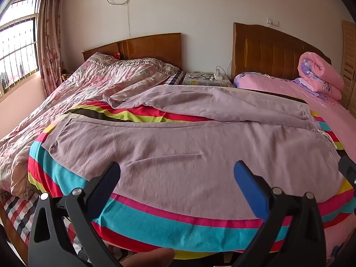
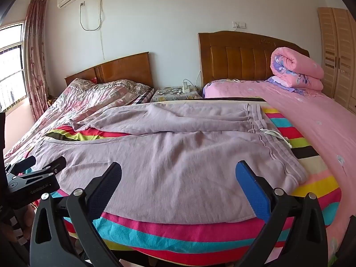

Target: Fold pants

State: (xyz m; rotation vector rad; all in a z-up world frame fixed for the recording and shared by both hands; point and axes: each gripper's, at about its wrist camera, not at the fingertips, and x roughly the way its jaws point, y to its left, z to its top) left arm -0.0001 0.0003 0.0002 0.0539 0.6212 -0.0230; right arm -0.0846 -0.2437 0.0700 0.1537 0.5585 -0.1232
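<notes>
The mauve cotton pants (image 2: 169, 155) are spread unfolded on the striped blanket (image 2: 178, 233); every fold remains. Left gripper (image 1: 176, 175) and right gripper (image 2: 178, 175) are held wide open, empty.

A striped blanket (image 2: 300, 138), a rolled pink quilt (image 2: 296, 71), and perhaps glasses (image 2: 175, 91) on the nightstand (image 2: 169, 96).

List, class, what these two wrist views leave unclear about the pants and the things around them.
- Near edge of the pants: left wrist view, hidden behind the left tool.
- Far leg's cuff: right wrist view, crumpled, so its end is unclear.
- Items on the nightstand: right wrist view, too small to identify.
- Right tool: left wrist view, cut off by the frame edge.
</notes>
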